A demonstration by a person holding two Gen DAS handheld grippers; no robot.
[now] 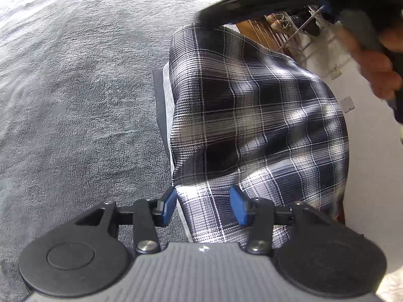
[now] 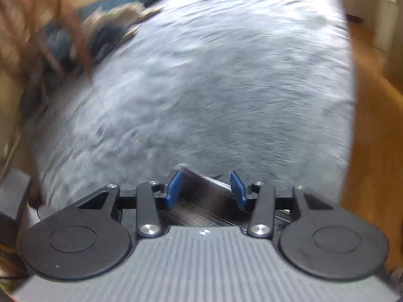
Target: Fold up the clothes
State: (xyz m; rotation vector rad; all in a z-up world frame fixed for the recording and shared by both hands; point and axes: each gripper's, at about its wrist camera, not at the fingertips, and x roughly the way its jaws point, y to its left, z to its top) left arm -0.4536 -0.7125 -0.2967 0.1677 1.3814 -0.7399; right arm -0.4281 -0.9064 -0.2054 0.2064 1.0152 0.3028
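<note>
My left fingers [image 1: 204, 207] stand spread over the plaid shirt's [image 1: 257, 115] near edge, my right fingers [image 2: 206, 191] spread too, gripping nothing. I judge the fold laid on the grey blanket [image 1: 75, 88]; next I should pinch a fresh edge.

Plaid garment [image 1: 252, 115] – folded, rumpled – on grey blanket [image 1: 75, 88].

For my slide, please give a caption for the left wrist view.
Open left gripper over a folded plaid garment on a grey blanket.

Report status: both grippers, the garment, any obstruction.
Left gripper open over plaid garment. Right gripper open, view blurred. Garment folded on grey blanket. Nothing blocking.
</note>
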